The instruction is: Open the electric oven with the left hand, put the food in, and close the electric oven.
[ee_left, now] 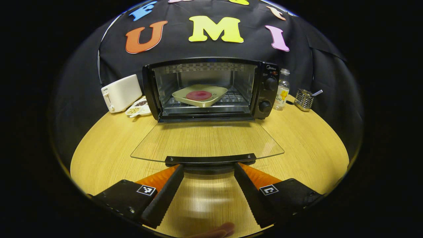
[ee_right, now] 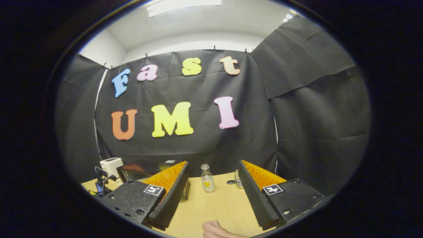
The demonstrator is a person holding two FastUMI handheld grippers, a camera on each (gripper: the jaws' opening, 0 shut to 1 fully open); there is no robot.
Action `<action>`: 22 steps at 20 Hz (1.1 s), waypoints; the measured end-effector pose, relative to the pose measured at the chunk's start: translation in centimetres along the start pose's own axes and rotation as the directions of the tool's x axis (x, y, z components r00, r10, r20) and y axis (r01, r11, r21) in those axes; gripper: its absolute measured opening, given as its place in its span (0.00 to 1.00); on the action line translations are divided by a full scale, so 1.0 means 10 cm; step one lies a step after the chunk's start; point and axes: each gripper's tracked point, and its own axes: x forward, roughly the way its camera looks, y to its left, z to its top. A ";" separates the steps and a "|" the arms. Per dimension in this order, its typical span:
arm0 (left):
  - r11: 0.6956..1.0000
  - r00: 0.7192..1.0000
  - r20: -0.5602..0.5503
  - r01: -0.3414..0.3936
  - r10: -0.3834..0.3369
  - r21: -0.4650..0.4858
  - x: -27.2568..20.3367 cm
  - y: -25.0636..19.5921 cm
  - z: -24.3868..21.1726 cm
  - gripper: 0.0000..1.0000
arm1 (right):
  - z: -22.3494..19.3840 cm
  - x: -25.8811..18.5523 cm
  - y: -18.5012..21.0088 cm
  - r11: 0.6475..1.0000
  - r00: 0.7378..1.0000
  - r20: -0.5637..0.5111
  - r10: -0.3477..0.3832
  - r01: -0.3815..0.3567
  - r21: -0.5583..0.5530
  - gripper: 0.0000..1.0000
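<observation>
We see the oven with its door down flat and the plate on the rack. Our left gripper is spread wide at the door handle, gripping nothing; our right gripper is released too.

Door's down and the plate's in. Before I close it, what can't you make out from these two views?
- Left gripper view: whether the left hand-held gripper touches the door handle; its fingertips end under the bar.
- Left gripper view: what the red food is; too small.
- Right gripper view: most of the oven, behind the right hand-held gripper.
</observation>
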 end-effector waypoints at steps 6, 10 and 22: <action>1.000 0.998 0.061 0.001 -0.001 0.004 -0.09 0.02 0.28 0.98 | 0.10 -0.14 -0.01 1.000 1.000 0.008 -0.002 0.002 -0.020 0.92; 1.000 0.993 0.116 0.003 -0.005 0.012 -0.13 0.04 0.55 0.97 | 0.18 -0.22 -0.03 0.999 1.000 0.023 -0.015 0.016 -0.043 0.92; 1.000 0.973 0.231 0.026 -0.025 -0.004 -0.08 0.08 1.37 0.98 | 0.27 -0.43 0.04 0.998 1.000 0.009 -0.005 0.005 -0.059 0.92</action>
